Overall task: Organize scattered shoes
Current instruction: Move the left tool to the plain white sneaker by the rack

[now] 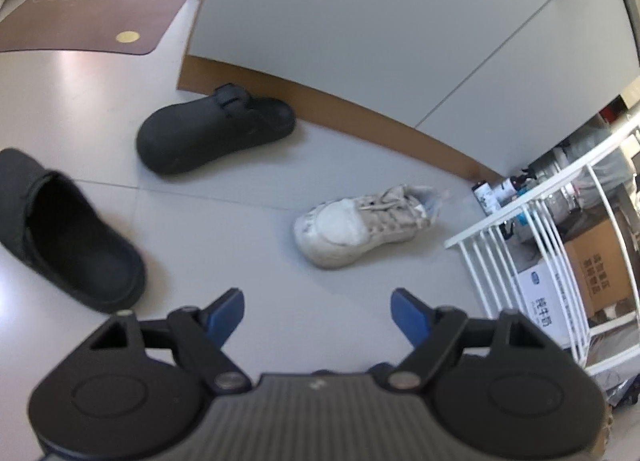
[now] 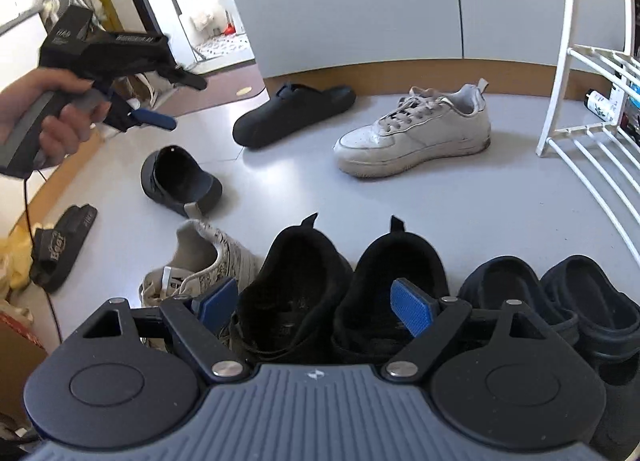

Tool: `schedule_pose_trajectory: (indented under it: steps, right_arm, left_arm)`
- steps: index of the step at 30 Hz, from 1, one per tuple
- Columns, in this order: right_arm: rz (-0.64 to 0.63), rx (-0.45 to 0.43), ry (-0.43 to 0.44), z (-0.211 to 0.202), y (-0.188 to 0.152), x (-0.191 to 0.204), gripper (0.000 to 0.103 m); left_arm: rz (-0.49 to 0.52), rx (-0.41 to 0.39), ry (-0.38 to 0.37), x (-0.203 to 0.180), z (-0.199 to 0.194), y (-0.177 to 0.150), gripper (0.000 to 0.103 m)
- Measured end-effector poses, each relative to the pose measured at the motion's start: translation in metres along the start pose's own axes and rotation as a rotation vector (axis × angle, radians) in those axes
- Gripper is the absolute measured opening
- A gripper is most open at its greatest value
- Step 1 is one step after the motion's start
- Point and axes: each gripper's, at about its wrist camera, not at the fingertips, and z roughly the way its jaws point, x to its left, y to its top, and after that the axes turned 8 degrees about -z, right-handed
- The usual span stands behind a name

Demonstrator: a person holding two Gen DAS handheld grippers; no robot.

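Bare floor point(image 2: 460, 197) fills mid-frame between the white sneaker point(image 2: 416, 133) and rack point(image 2: 560, 101) at right. Both the left gripper point(image 1: 318, 311) and right gripper point(image 2: 316, 301) gape empty. The sneaker looks scuffed, laces loose.

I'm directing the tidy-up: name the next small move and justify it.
Probably bring the left gripper down to the nearer black clog. Both grippers are open and empty, its mate lies apart by the cabinet, while two dark pairs already stand side by side under the right gripper.
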Motion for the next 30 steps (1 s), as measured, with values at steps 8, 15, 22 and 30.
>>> schedule_pose_trajectory:
  steps: [8, 15, 22, 30]
  right_arm:
    - [0.026, -0.084, -0.009, -0.023, 0.008, -0.023, 0.087]
    - [0.087, -0.095, -0.047, -0.031, 0.004, -0.049, 0.087]
    - [0.132, -0.080, -0.083, -0.033, -0.006, -0.069, 0.087]
    - [0.165, -0.085, -0.127, -0.036, -0.009, -0.085, 0.087]
  left_arm:
    - [0.004, 0.013, -0.035, -0.076, 0.040, 0.031, 0.081]
    - [-0.026, 0.019, -0.046, -0.121, 0.096, 0.053, 0.069]
    - [-0.110, 0.062, -0.025, -0.133, 0.148, 0.068, 0.064]
    - [-0.081, 0.075, 0.004, -0.154, 0.184, 0.081, 0.055]
